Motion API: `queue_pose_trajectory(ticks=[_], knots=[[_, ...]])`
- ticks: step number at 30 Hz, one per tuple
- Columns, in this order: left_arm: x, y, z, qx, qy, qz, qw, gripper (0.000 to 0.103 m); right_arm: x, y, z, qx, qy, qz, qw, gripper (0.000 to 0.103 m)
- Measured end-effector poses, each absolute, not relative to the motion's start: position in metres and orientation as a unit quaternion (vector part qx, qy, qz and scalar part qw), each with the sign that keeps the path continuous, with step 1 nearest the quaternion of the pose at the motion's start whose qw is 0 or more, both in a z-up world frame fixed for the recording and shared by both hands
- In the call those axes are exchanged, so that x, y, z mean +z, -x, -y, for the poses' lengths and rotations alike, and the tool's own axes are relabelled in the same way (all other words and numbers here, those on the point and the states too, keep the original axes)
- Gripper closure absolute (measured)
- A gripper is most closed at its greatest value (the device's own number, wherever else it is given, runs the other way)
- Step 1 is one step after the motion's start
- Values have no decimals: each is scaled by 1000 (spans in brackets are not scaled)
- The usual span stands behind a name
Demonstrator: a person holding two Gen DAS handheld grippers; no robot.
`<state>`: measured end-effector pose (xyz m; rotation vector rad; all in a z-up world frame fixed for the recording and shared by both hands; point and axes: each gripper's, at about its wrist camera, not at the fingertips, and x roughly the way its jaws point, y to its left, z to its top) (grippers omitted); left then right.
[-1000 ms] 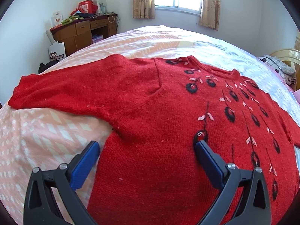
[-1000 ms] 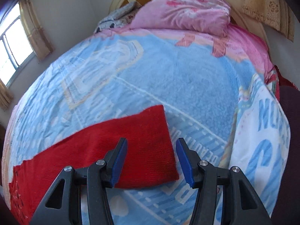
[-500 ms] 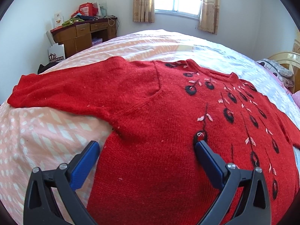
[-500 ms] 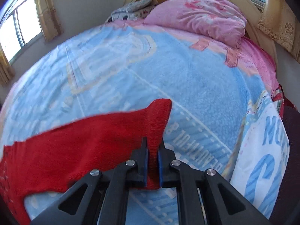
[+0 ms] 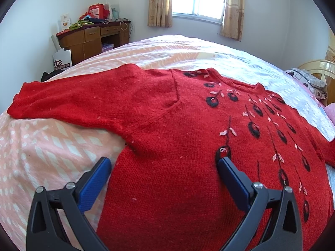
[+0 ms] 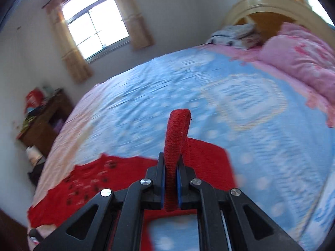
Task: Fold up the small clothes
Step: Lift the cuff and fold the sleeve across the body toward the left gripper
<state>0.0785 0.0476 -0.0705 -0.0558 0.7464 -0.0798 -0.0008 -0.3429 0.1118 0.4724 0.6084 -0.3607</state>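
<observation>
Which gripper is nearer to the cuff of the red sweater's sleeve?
Right. The right gripper is shut on that sleeve cuff; the left gripper hangs open over the sweater's body.

The left tongs stand wide open, blue pads spread far apart, angled downward with nothing pinched between them. The right tongs are clamped tight on a fold of red knit sleeve, which sticks up past the fingertips; their blue pads press it from both sides. The right-wrist view is smeared, so the tongs' tilt there is probably a downward slant too.
</observation>
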Motion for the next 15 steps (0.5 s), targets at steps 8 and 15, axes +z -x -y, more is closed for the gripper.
queue_pose_trajectory(ticks=[8,15], knots=[[-71,-77,-49,-43,32,-361,931,0,86,-85,210,-31,-232,-330,914,96],[-71,-78,-49,-47,37,-357,932,0,38,-142,135,48,-209,-374,902,95]])
